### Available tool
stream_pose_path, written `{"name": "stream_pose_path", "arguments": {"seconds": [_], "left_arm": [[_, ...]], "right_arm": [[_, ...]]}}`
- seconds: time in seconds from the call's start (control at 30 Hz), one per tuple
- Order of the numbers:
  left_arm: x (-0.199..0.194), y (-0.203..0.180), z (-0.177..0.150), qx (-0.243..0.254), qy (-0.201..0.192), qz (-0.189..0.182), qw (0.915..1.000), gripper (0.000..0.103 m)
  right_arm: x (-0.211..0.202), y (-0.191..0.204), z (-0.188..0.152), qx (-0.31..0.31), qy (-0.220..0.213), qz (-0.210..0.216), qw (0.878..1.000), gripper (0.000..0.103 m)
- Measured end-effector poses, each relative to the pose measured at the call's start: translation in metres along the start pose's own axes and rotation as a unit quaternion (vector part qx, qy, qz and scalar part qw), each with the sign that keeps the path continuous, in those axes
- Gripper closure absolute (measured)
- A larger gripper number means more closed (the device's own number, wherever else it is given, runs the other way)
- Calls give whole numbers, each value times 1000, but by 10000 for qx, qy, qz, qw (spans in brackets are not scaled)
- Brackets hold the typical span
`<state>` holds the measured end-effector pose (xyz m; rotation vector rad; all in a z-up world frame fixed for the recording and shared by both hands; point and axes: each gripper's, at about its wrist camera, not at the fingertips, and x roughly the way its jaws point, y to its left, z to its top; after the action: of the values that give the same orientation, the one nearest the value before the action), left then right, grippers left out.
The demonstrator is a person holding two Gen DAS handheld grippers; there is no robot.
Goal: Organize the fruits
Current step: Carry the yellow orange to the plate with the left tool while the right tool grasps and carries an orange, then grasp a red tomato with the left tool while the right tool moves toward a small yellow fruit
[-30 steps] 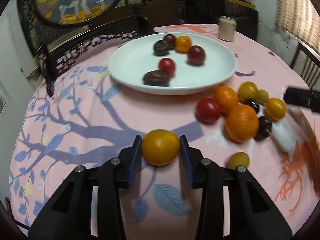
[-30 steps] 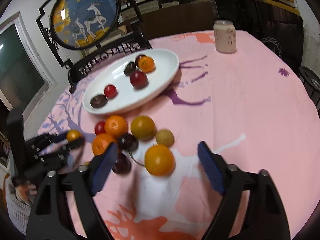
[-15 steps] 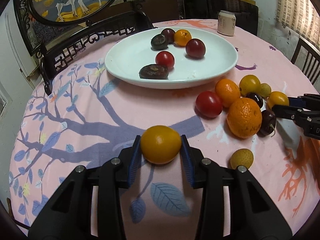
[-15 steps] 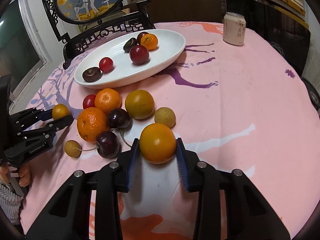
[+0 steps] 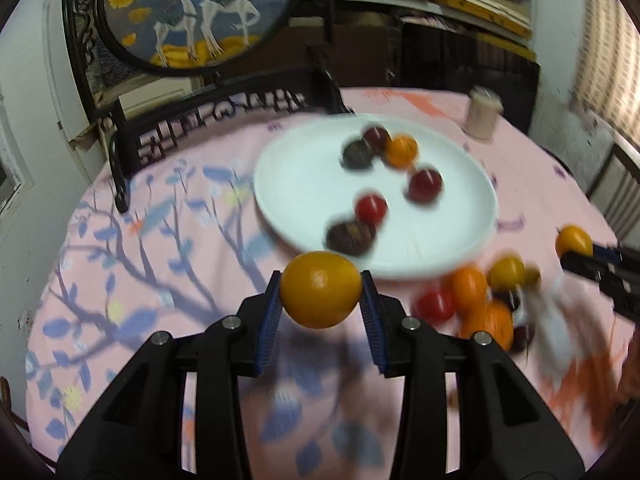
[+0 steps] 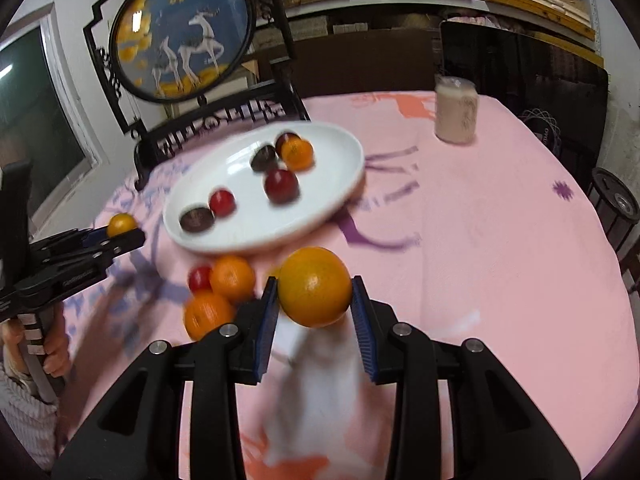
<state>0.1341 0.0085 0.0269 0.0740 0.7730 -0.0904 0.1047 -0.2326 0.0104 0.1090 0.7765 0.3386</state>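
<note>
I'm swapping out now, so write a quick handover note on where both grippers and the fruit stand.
Left gripper: shut on a yellow-orange fruit, held near the white plate.
Right gripper: shut on an orange, above the pink tablecloth.
Done: six fruits lie on the plate.
Left: place both held fruits, then the loose pile beside the plate, including a red fruit and two oranges.

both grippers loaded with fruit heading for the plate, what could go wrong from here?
1. Both grippers carry round fruit between flat fingers: the left gripper on a yellow-orange fruit, the right gripper on an orange. Either could roll out.
2. The white plate already holds six fruits; one dropped from height may scatter them or roll over the shallow rim.
3. Both grippers seem to converge on the plate and may collide over it.
</note>
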Motion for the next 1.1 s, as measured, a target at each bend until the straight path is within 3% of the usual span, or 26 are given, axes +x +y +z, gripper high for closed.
{"name": "stream_pose_path", "arguments": {"seconds": [0.17,0.33,0.37,0.4,0.47,0.67,0.83,1.0,1.1], "left_arm": [[27,4,37,-284,-1,12,9996,65],[61,6,46,-358,141,53,9992,64],[65,7,45,-344,146,35,9993,59],[67,7,44,-317,137,37,9994,44],[63,10,42,-315,-19,93,9995,35],[48,17,43,-469,-155,1,9988,31],[35,11,30,-324,-159,136,9993,27],[11,1,10,-248,-212,-94,9994,19],[2,-14,-4,19,-210,-149,9997,16]], "right_arm": [[27,24,38,-153,0,138,9998,67],[68,45,56,-275,120,265,9992,67],[75,47,57,-311,138,253,9991,64],[80,48,55,-349,162,224,9990,61],[78,43,51,-349,102,216,9991,56],[72,28,47,-177,90,209,9996,54],[56,21,41,-10,-3,169,9999,44],[32,11,31,134,-193,179,9996,43],[25,3,23,243,-208,122,9994,35]]}}
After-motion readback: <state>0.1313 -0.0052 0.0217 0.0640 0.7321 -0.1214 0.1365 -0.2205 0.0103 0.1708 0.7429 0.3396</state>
